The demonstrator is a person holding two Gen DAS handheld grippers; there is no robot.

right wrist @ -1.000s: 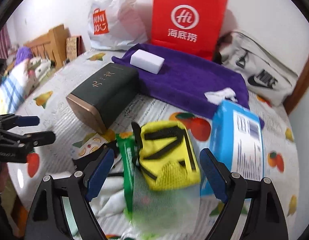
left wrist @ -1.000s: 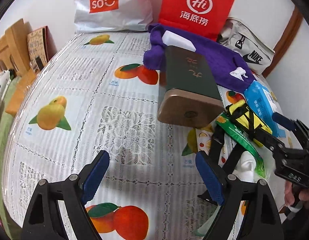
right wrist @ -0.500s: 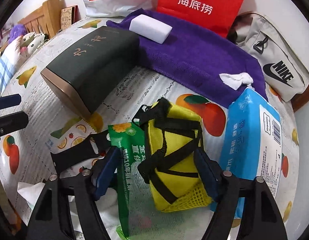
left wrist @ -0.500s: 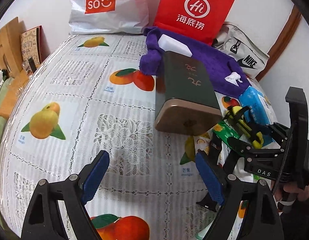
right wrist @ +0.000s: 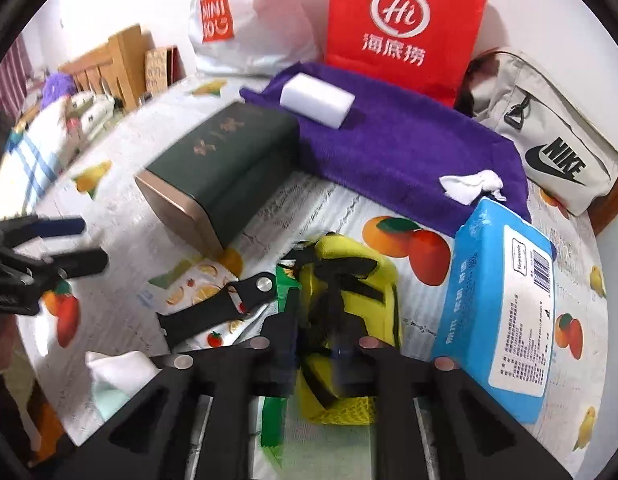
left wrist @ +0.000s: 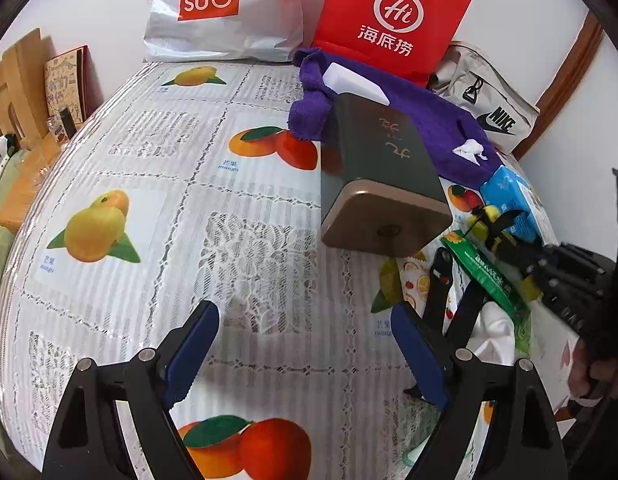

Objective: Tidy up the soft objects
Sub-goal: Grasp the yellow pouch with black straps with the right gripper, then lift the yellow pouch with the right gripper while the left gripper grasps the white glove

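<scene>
Nearest in the right wrist view, the right gripper point(right wrist: 315, 354) has its fingers drawn in on the black straps of the yellow mesh pouch point(right wrist: 349, 280), clamped around its near end; motion blur hides the pads themselves. That pouch lies on the fruit-print tablecloth point(right wrist: 341, 200), touching a green snack packet point(right wrist: 285, 284) on its left and close beside a blue wet-wipes pack point(right wrist: 505, 300) on its right. A black strap with a metal snap point(right wrist: 225, 308) lies just left of the green packet, over a fruit-print sachet point(right wrist: 197, 280), with white cloth point(right wrist: 117, 368) nearer the camera.

Over in the left wrist view, the left gripper point(left wrist: 305, 348) hovers above bare tablecloth with its blue-padded fingers point(left wrist: 193, 344) spread wide and nothing between them. Beyond its right finger sits a dark green tin with a gold end point(left wrist: 381, 184), lying on its side.

Behind the tin, a purple towel point(right wrist: 409, 140) is spread out, carrying a white sponge block point(right wrist: 317, 100) and a crumpled white tissue point(right wrist: 473, 184) near its right edge. Against the wall at the back stand a white Miniso bag point(left wrist: 225, 8), a red Haidilao paper bag point(right wrist: 405, 28) and, to the right, a grey Nike pouch point(right wrist: 549, 148).
</scene>
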